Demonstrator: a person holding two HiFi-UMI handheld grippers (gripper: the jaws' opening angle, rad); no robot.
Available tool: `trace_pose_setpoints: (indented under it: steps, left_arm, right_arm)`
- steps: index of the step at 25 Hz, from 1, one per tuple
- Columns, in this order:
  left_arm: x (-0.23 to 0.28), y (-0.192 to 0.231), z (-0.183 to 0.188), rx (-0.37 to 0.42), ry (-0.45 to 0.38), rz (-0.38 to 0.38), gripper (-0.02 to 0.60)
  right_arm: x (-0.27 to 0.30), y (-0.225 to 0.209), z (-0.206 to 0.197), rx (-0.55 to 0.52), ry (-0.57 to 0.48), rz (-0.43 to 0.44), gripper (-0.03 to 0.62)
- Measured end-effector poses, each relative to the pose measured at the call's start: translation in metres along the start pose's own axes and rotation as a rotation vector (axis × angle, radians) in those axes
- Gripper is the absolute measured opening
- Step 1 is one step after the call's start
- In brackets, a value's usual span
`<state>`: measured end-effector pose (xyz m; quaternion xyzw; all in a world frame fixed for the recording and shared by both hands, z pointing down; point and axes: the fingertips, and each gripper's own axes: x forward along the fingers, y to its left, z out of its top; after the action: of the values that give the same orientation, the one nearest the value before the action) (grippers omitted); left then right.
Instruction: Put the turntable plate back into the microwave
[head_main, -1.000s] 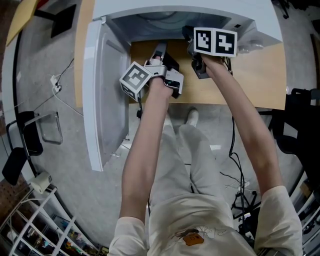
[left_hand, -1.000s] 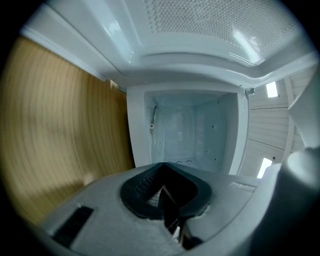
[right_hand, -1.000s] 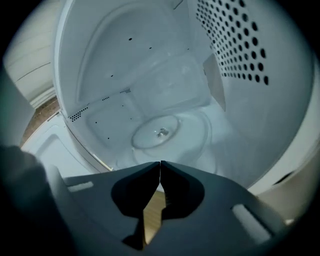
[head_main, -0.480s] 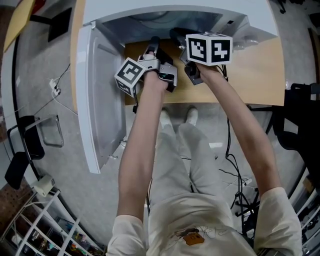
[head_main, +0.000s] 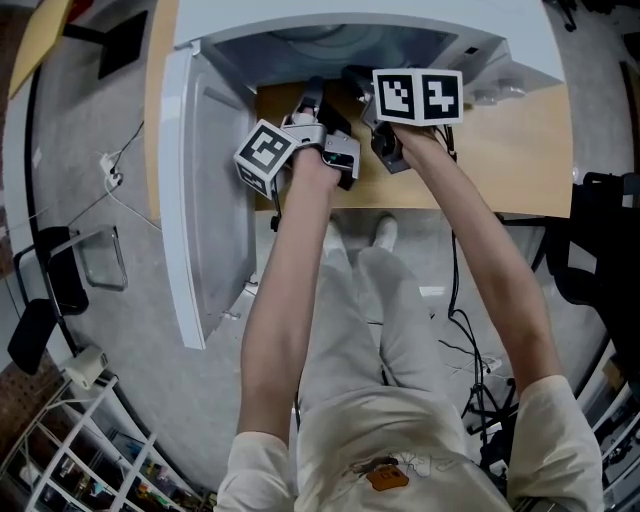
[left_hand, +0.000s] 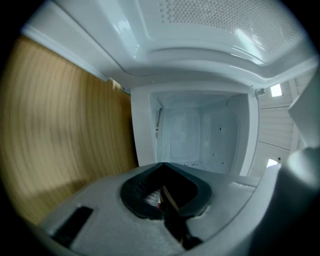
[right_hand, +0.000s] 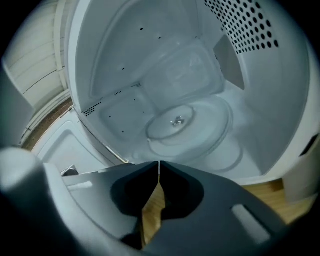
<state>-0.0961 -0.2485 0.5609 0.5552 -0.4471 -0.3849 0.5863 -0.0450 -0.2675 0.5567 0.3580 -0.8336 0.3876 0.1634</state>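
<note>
One right gripper (right_hand: 159, 165), empty, just closing to a slit, faces turntable plate (right_hand: 192, 125) ahead.

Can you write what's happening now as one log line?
turntable plate: flat on microwave floor | door: open | left gripper: shut, empty | right gripper: jaws just closed further, nothing between

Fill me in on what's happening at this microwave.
A person stands at the open microwave on a wooden table, with a gripper in each hand. The glass turntable plate already lies on the oven floor. The right gripper points into the cavity; its jaws have just been closing and now meet on nothing. The left gripper is beside it, its jaws together and empty.
</note>
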Motion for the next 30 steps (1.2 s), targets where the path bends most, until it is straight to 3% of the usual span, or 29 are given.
trace_pose_setpoints:
  steps: [7,14,18,24,30]
  left_arm:
    - [0.001,-0.001,-0.002,-0.012,0.008,-0.010,-0.011]
    - [-0.013,-0.023,-0.023,0.037,0.071,-0.025,-0.009]
    - [-0.025,-0.044,-0.043,0.144,0.127,-0.013,-0.005]
    - [-0.053,-0.081,-0.073,0.243,0.186,-0.013,-0.005]
    - [-0.096,-0.130,-0.099,0.559,0.272,-0.002,-0.005]
  right_arm:
    - [-0.013,-0.025,0.022,0.035,-0.063,-0.103,0.014]
    - [-0.065,0.000,0.008,0.074,-0.184,-0.054,0.006]
    - [-0.093,0.010,0.007,0.090,-0.228,-0.038,0.006]
    - [-0.138,0.033,0.007,0.120,-0.252,-0.021,0.006]
    - [-0.184,0.078,0.002,0.112,-0.276,0.003,0.006]
